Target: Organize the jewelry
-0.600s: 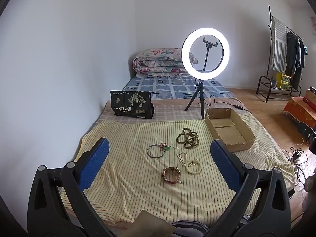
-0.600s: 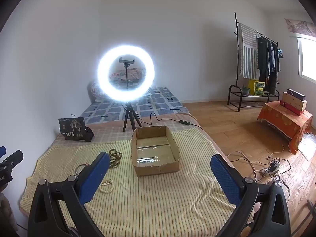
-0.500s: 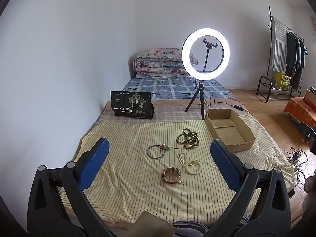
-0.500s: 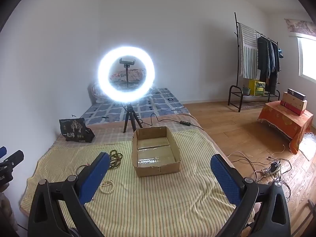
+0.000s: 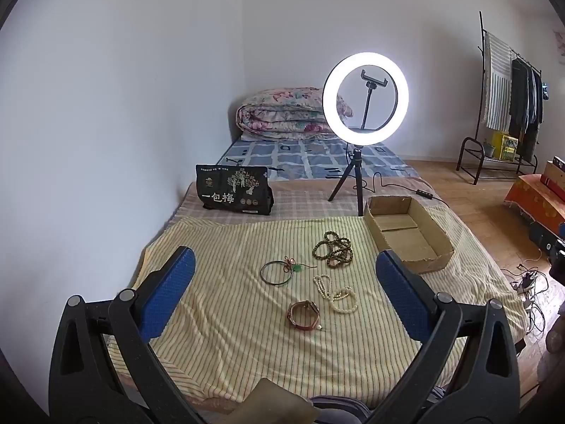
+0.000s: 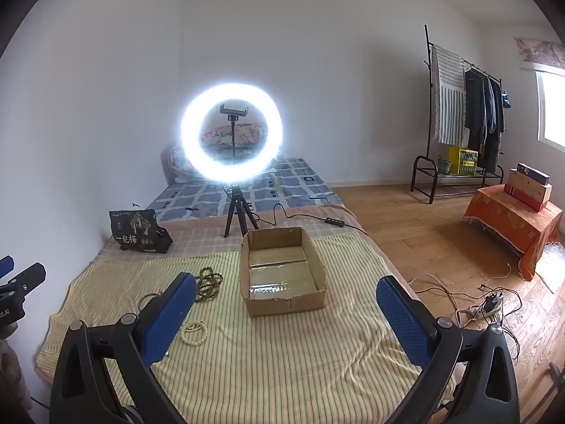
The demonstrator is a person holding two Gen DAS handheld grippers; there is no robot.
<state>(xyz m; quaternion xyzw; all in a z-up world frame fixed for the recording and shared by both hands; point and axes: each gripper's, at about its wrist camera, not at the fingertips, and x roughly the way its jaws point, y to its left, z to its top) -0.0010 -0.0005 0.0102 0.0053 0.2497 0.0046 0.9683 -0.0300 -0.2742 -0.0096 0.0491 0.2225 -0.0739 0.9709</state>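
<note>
On the striped yellow sheet (image 5: 226, 304), beads (image 5: 333, 244), bangle (image 5: 276, 272) and watch (image 5: 303, 315) lie left of the cardboard box (image 6: 282, 275), while left gripper (image 5: 282, 265) and right gripper (image 6: 282, 295) hover, spread wide, empty.

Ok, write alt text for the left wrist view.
Open left gripper hovers over a striped yellow cloth holding four loose pieces: dark bangle, brown beads, white beads, leather watch. An empty cardboard box sits to the right, a lit ring light behind.
</note>
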